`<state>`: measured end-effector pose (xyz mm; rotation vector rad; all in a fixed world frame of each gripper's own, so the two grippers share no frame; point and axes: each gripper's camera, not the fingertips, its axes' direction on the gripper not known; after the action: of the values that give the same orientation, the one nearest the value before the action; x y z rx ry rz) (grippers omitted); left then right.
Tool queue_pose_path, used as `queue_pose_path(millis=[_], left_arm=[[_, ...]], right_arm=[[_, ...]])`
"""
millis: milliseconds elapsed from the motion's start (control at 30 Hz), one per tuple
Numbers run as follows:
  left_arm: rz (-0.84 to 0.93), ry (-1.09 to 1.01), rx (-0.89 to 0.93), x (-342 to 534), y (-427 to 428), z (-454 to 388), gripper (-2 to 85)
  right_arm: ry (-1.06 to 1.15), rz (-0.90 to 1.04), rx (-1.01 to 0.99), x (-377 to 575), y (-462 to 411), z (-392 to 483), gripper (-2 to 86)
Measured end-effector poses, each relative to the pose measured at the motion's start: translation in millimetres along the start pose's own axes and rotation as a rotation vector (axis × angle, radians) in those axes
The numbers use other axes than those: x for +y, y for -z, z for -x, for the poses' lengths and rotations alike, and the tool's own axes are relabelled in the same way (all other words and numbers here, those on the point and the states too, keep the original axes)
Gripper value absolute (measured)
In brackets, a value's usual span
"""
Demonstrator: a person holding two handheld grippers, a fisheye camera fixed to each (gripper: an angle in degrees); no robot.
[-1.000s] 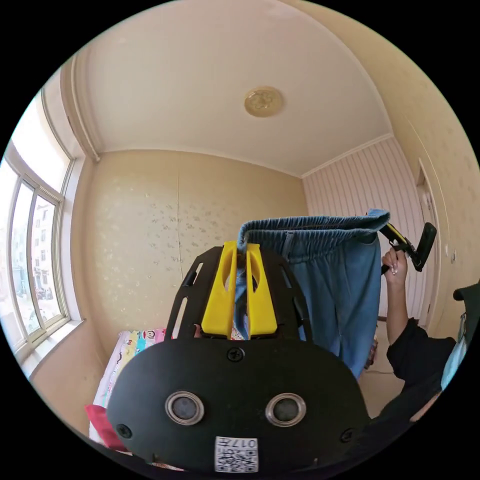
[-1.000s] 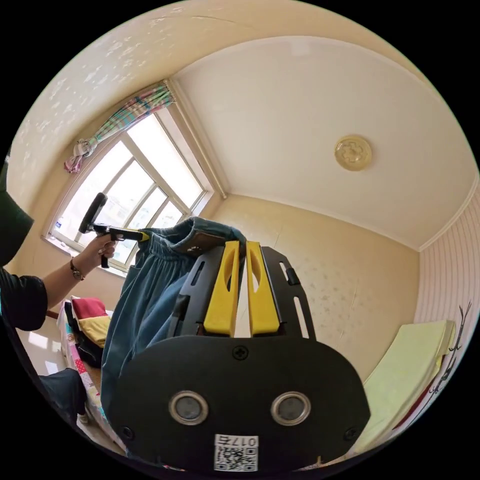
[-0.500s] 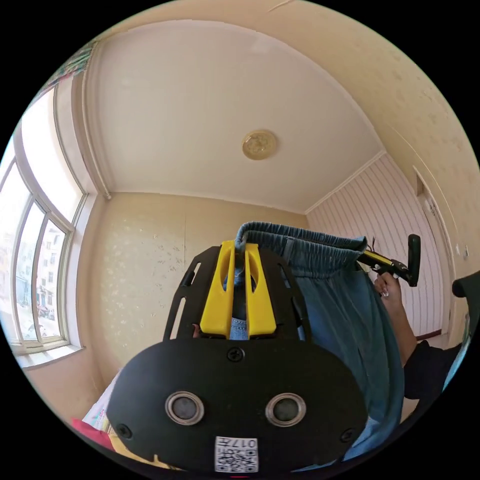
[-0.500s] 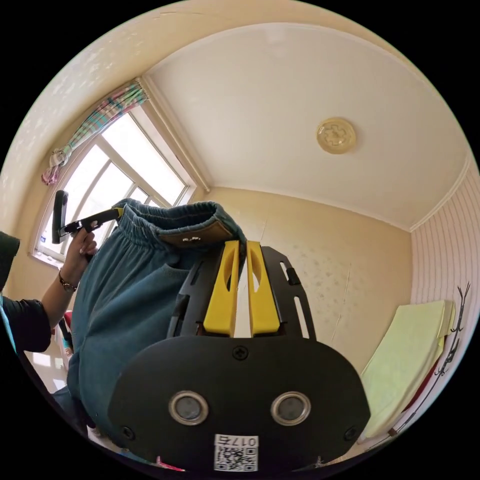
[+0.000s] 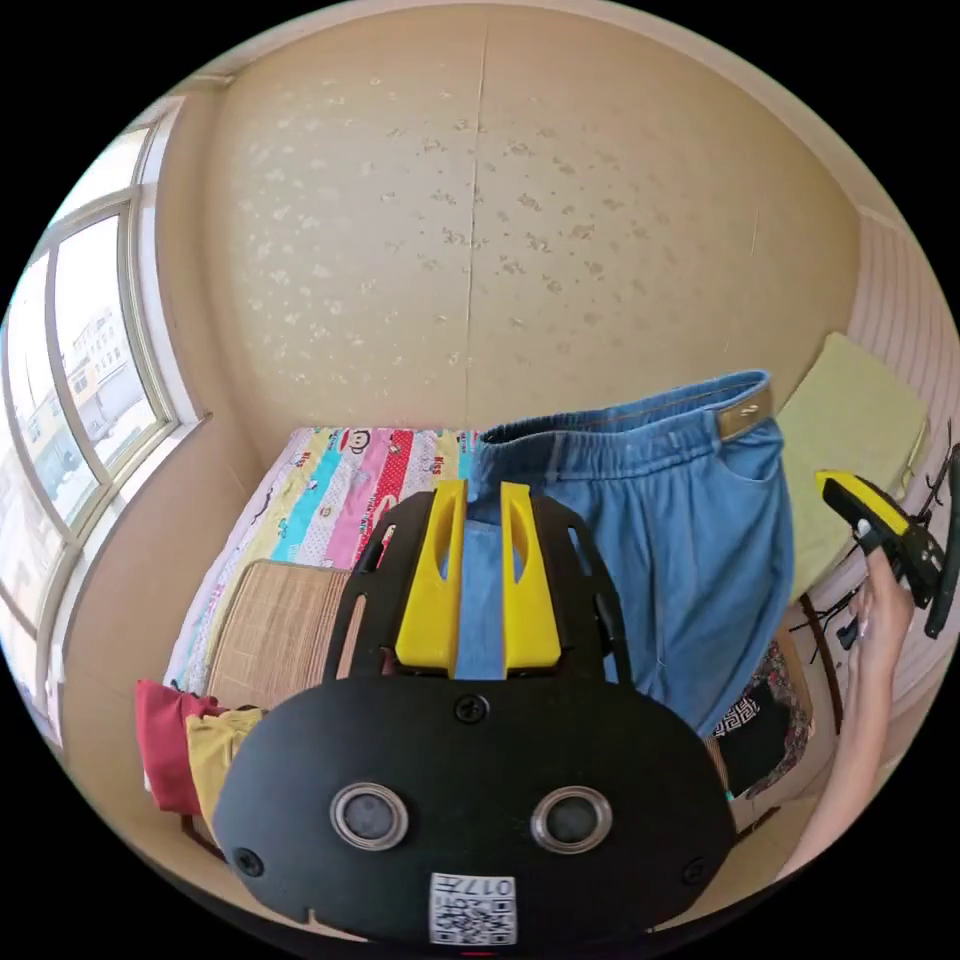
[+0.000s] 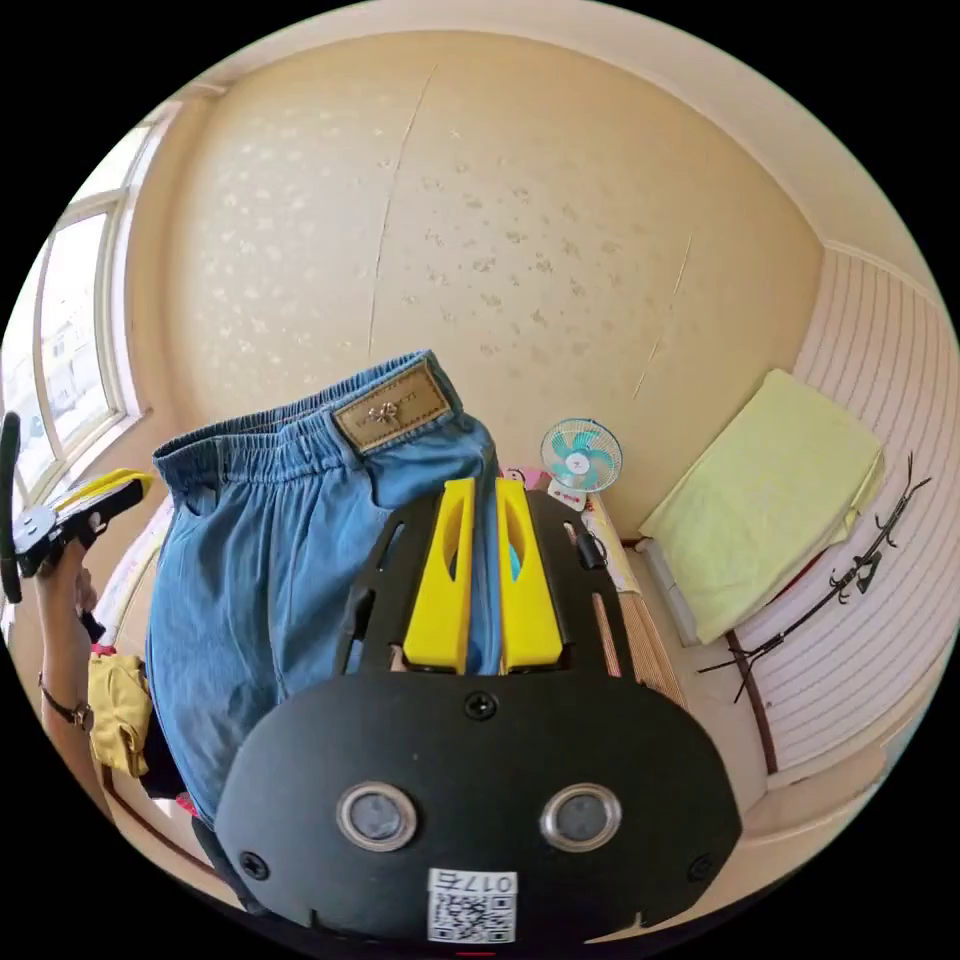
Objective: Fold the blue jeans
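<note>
The blue jeans [image 5: 660, 540] hang spread in the air above the bed, elastic waistband on top, with a brown patch [image 6: 392, 408] at one end. My left gripper [image 5: 482, 490] has its yellow jaws a little apart, and blue cloth shows behind the gap. In the right gripper view the left gripper [image 6: 110, 490] sits just off the waistband's end. My right gripper [image 6: 485, 488] also has its jaws slightly apart beside the edge of the jeans [image 6: 280, 540]. In the left gripper view the right gripper [image 5: 850, 495] is well apart from the cloth, holding nothing.
A bed with a striped, colourful sheet [image 5: 330, 480] and a woven mat [image 5: 280, 630] lies below. Red [image 5: 165, 730] and yellow [image 5: 220, 750] clothes sit at its near end. A window [image 5: 80, 350], a small fan [image 6: 580, 455], a yellow-green pad [image 6: 770, 490] and a coat stand [image 6: 850, 580] line the walls.
Both cameras have tipped down from the ceiling to the wall and bed. Both grippers have let go of the waistband; the right one now stands clear of the jeans.
</note>
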<state>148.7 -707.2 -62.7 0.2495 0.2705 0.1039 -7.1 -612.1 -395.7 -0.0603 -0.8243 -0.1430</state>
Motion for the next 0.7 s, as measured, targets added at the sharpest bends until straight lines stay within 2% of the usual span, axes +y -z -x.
queue_pose_path(millis=[67,100,167,233,300,367,433,467,567,633,700], left_arm=[[-0.017,-0.075,0.136,47,-59,-3,6.4],[0.047,-0.174,0.201,86,-104,-8,6.5],[0.23,-0.312,0.197,161,-177,-15,7.0],[0.453,-0.45,0.17,288,-254,-6,7.6],[0.573,-0.5,0.233,384,-282,14,7.7],[0.65,-0.527,0.293,471,-286,39,7.7],[0.644,-0.449,0.338,558,-259,82,7.8],[0.633,-0.41,0.347,575,-249,95,7.8],[0.564,-0.157,0.384,641,-193,159,8.2],[0.491,0.083,0.398,678,-149,212,8.9],[0.408,0.214,0.403,700,-121,245,10.0]], right_arm=[[0.12,0.026,-0.011,45,-86,37,6.2],[0.177,0.033,-0.023,63,-107,48,6.4],[0.393,0.138,-0.085,164,-195,92,7.0],[0.47,0.295,-0.189,259,-256,110,7.0],[0.439,0.454,-0.349,356,-298,112,6.7],[0.285,0.603,-0.586,463,-311,95,6.8],[0.122,0.655,-0.758,529,-295,73,6.9],[0.017,0.63,-0.845,566,-273,55,6.8],[-0.221,0.541,-0.895,631,-207,6,6.5],[-0.333,0.535,-0.953,658,-177,-11,6.8],[-0.275,0.527,-1.023,667,-155,-7,7.5]])
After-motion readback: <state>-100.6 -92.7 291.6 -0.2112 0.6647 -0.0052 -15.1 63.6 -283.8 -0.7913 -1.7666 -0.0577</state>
